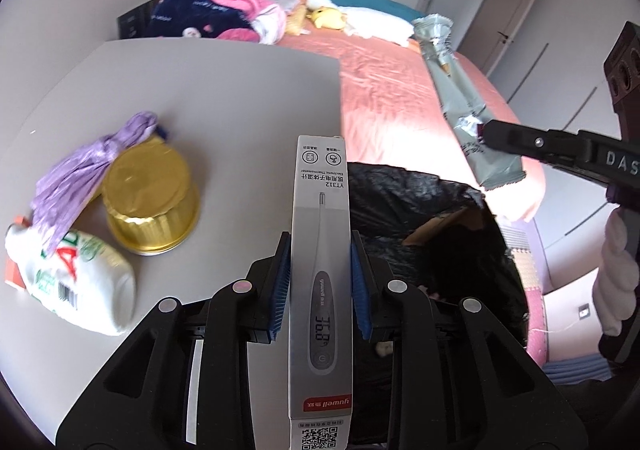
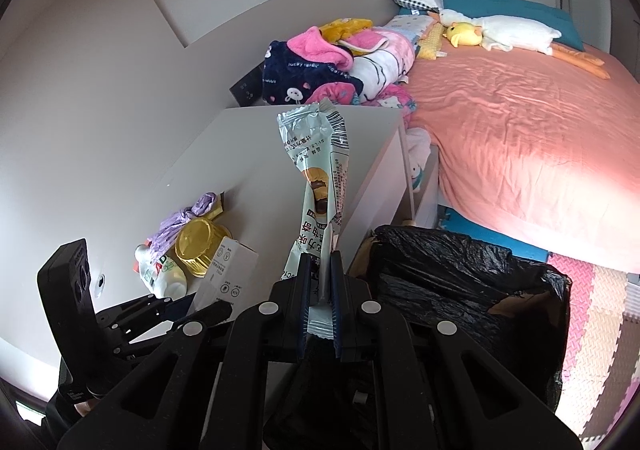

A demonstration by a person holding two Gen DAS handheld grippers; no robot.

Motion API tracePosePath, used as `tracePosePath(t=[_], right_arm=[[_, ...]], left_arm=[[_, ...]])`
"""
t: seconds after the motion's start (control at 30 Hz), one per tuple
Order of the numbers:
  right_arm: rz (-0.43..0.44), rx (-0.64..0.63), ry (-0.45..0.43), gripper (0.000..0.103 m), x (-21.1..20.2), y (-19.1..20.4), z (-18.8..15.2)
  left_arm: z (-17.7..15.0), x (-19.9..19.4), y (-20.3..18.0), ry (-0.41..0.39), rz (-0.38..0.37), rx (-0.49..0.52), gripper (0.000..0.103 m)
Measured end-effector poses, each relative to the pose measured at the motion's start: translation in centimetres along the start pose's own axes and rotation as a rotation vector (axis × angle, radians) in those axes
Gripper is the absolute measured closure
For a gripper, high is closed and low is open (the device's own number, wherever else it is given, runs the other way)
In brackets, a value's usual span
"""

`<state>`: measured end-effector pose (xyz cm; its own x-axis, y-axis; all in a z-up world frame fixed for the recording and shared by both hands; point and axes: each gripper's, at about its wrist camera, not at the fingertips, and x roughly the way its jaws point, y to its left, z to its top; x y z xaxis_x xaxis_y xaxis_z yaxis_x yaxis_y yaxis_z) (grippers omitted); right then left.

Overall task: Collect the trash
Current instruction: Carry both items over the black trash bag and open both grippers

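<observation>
Gripping box [image 1: 320, 270] in left tool [image 1: 320, 282], beside bin [image 1: 400, 186], over counter [image 1: 200, 98] edge; pinching wrapper [image 2: 320, 186] in right tool [image 2: 320, 302]. Risking: limp wrapper slipping out, long box catching bin rim, missing liner.

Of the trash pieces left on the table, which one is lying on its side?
The white bottle, at the table's near left edge with its barcode showing. The gold cup beside it stands upside down, and the purple bag is just crumpled.
</observation>
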<state>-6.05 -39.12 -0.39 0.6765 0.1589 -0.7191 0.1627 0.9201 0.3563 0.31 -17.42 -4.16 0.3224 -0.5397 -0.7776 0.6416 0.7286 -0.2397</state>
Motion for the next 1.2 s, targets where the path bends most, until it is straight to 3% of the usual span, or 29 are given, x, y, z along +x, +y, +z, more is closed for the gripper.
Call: tracePosePath(t=[0.73,0.87,0.9,0.93,0.97,1.0,1.03,1.2], right_arm=[[-0.072,0.074,-0.058,0.093,-4.6,-4.4,-1.6],[-0.065,0.090,-0.054,0.092,-5.4,-5.2,-2.2],[-0.057,0.097,-0.048,0.089,-5.6,-5.5,-2.3],[-0.069,0.108,-0.049,0.077,-5.9,-5.8,-2.5],[-0.079,0.112,-0.058,0.069,-6.2,-6.0,-2.6],[-0.105,0.116,-0.076,0.057,-6.6,-6.2,-2.8],[-0.132,0.123,-0.090,0.051,-7.0,-6.5,-3.0],[-0.147,0.156,-0.104,0.051,-7.5,-7.6,-3.5]], left_arm=[[2.2,1.9,-6.5,0.032,-0.147,0.148,0.076],[2.2,2.6,-7.2,0.082,-0.220,0.160,0.074],[2.2,2.9,-7.3,0.107,-0.244,0.160,0.061],[2.2,3.1,-7.3,0.114,-0.246,0.158,0.028],[2.1,3.1,-7.4,0.107,-0.247,0.161,0.014],[2.1,2.9,-7.5,0.094,-0.254,0.167,0.008],[2.0,2.8,-7.6,0.089,-0.255,0.172,0.008],[1.9,3.1,-7.6,0.099,-0.232,0.160,0.008]])
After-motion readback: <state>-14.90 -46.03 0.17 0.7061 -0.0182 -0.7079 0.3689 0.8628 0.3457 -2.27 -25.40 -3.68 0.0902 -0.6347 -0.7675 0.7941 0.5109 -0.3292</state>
